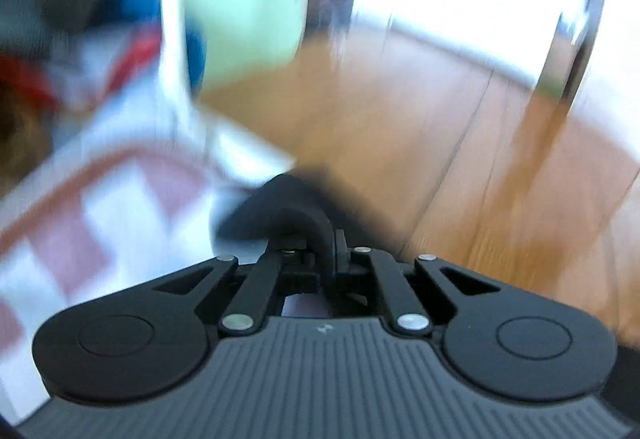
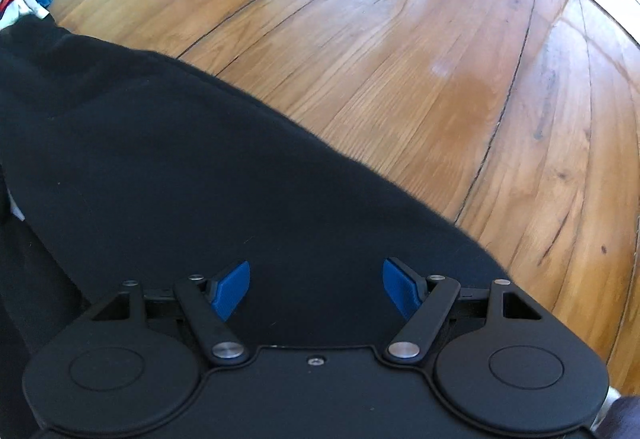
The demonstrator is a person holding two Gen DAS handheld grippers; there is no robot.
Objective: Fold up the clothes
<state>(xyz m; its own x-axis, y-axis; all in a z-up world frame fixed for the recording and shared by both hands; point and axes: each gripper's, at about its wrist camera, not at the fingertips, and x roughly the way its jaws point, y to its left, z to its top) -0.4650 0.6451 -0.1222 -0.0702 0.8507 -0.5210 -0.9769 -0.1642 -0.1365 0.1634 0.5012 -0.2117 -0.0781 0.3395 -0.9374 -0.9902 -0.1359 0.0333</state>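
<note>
1. Wooden floor (image 2: 400,59) spreads under both your grippers.
2. Black garment (image 2: 168,159) lies across its left part, beneath your right gripper (image 2: 316,289).
3. Your right gripper's blue pads (image 2: 232,291) stand wide apart above the cloth.
4. Your left gripper (image 1: 326,239) pinches a black fold of it.

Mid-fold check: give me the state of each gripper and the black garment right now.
left gripper: shut on black cloth; view motion-blurred.
right gripper: open, blue pads apart, over the cloth.
black garment: spread on the wooden floor, not yet folded.
</note>
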